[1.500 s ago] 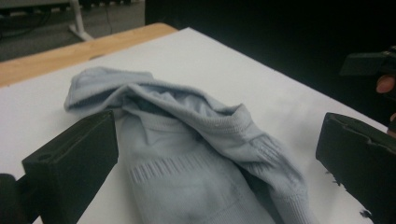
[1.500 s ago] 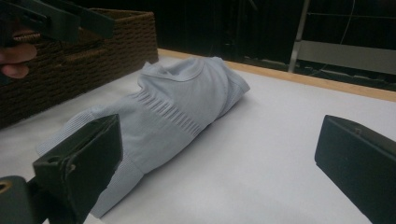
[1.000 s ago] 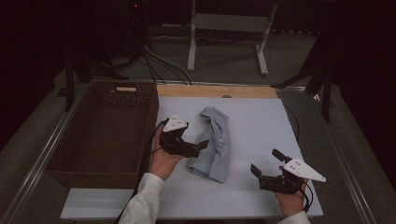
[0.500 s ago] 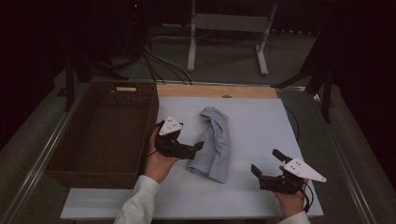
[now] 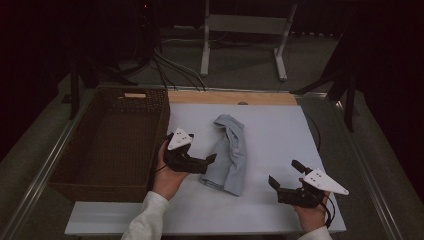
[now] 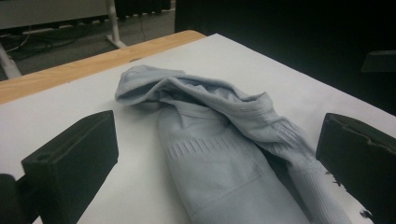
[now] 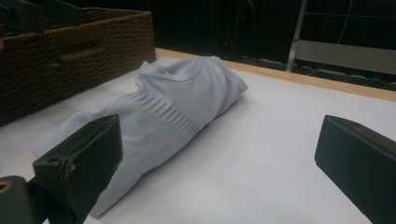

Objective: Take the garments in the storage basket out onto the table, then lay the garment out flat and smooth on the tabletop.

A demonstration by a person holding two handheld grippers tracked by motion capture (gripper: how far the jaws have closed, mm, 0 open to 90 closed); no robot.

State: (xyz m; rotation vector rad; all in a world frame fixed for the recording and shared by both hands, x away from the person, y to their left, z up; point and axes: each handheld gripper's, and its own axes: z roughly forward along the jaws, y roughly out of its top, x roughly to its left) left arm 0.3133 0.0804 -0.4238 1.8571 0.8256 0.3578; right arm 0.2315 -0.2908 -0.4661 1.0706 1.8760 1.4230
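White tabletop (image 5: 280, 130) under dim light — we bring our wide-open, empty left gripper (image 5: 210, 161) squarely over the folded pale-blue garment (image 5: 229, 152); our right gripper (image 5: 284, 178) waits open, empty.

You are looking down from above the table (image 5: 280, 130); both gripper cameras are sitting low and close, facing the same folded garment (image 6: 224, 154) from opposite sides.

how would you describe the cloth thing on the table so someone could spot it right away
On the white table top, just right of the brown wicker basket, lies a crumpled pale blue garment with ribbed bands. It is the one soft thing there, lying between the left gripper and the right gripper.
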